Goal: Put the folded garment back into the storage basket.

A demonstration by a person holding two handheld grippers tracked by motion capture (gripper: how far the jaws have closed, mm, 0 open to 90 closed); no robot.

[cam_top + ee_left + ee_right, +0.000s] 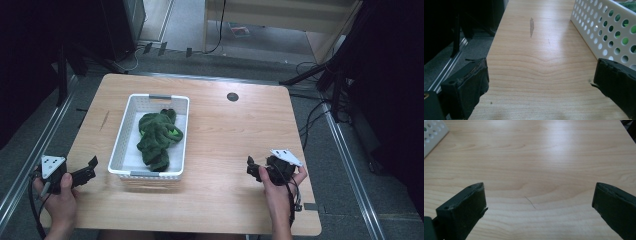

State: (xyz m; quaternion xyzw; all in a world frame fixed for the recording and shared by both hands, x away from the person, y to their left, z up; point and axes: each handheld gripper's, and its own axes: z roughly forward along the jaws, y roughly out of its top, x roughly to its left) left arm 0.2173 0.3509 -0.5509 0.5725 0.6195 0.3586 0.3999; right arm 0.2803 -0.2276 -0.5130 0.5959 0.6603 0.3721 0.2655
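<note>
Green cloth [159,136] between both tools.

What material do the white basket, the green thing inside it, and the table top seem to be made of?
The basket looks like moulded white plastic: smooth walls with regular round holes. The green thing looks like soft fabric, probably plush or towel cloth: it lies crumpled in folds. The table top shows light wood grain with soft sheen, possibly laminate.

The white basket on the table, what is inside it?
Inside the white basket lies a crumpled dark green cloth with a brighter green bit showing. Whatever lies under the cloth is covered.
</note>
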